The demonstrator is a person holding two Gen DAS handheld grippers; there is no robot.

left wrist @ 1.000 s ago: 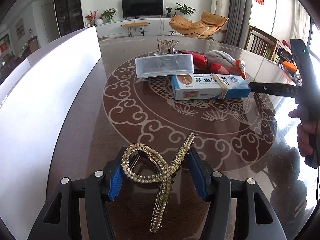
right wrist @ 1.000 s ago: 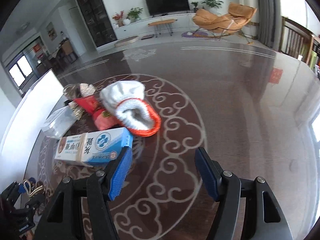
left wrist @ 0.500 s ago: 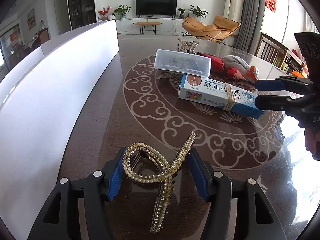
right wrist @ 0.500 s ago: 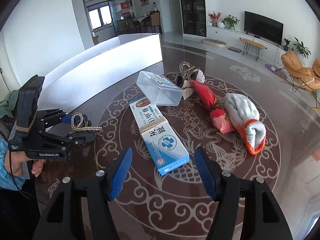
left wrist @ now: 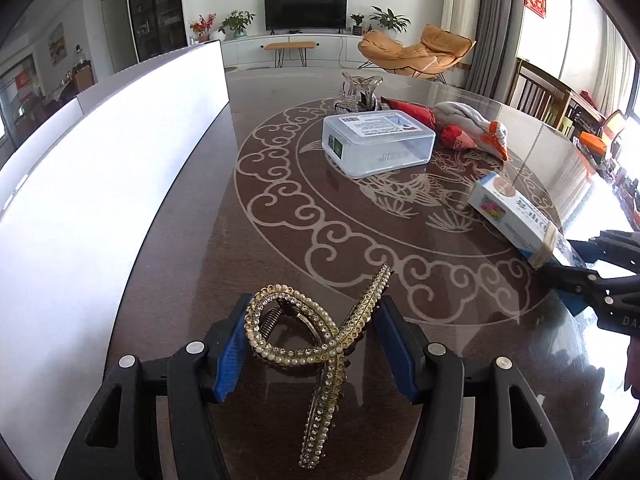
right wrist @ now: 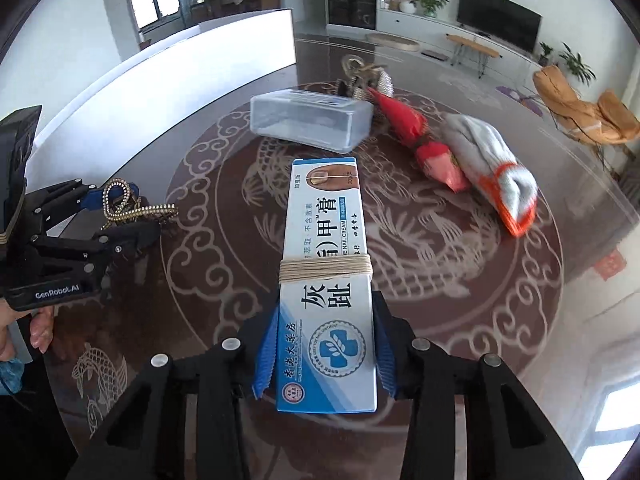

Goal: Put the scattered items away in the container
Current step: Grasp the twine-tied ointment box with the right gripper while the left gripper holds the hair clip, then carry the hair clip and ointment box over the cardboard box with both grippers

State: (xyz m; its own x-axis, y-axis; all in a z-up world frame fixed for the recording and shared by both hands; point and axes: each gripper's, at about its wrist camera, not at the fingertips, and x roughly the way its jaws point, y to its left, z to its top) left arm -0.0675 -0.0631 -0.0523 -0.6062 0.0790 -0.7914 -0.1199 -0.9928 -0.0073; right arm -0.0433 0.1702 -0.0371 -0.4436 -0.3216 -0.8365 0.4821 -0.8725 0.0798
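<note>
In the left wrist view, our left gripper point(left wrist: 310, 340) is clenched on the beaded hair clip point(left wrist: 320, 334), held low over the worktop point(left wrist: 192, 248) on the near side of the clear plastic box point(left wrist: 378, 144), well apart from it. The box sits with its labelled side up, so we cannot tell whether it is lidded or upturned. We should keep this hand steady until the box is ready.

In the right wrist view, our right gripper point(right wrist: 324, 354) is closing on the near end of the ointment carton point(right wrist: 326, 280), whose far end points at the box point(right wrist: 310, 120). The blue pads point(right wrist: 266, 354) already flank it squarely; we judge it best to clamp firmly, lift level and mind the long overhang. The glove point(right wrist: 492, 172) and red packets point(right wrist: 416, 140) lie right of the box.
</note>
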